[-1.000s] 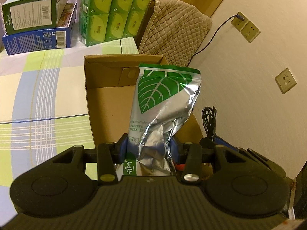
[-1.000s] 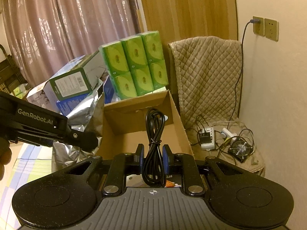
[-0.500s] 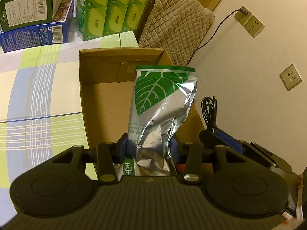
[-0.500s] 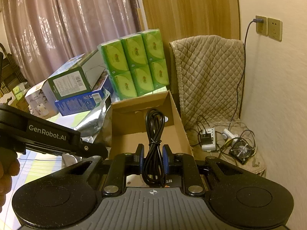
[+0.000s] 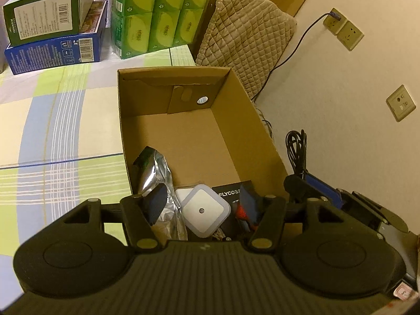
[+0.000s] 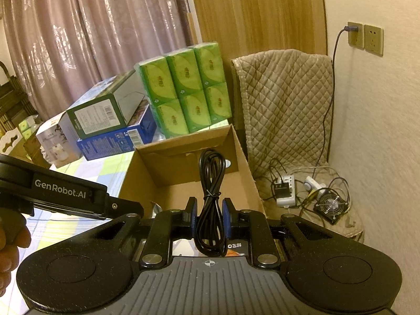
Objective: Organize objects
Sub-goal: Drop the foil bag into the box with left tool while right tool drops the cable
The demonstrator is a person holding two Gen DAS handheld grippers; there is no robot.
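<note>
Your left gripper [image 5: 200,204] hovered over the near end of an open cardboard box [image 5: 252,120], its fingers spread wide and holding nothing. The silver foil pouch [image 5: 155,168] lay inside the box against its left wall, slumped beside your left fingertip [image 5: 156,202]. Next to it at the box's near end sat a white square plug-in light [image 5: 203,211] and a black package printed FLYCO [image 5: 231,191]. The far half of the box floor was bare cardboard.

Your right gripper [image 6: 209,219] was closed narrowly on a bundled black cable [image 6: 211,183], which stood upright between the blue pads [image 6: 192,221] above the near right edge of the box. In the left wrist view, that cable [image 5: 296,152] showed just outside the box's right wall.

The box sat on a surface covered by a plaid cloth [image 5: 52,136] in green, blue and cream. At the far edge stood a pack of 6 green tissue packets [image 6: 183,92], and to its left a green carton [image 5: 47,13] was stacked on a blue carton [image 5: 57,50]. A quilted beige cover [image 6: 283,99] hung past the far right corner, with a power strip [image 6: 286,191] and a small fan [image 6: 332,206] below it by the wall.
</note>
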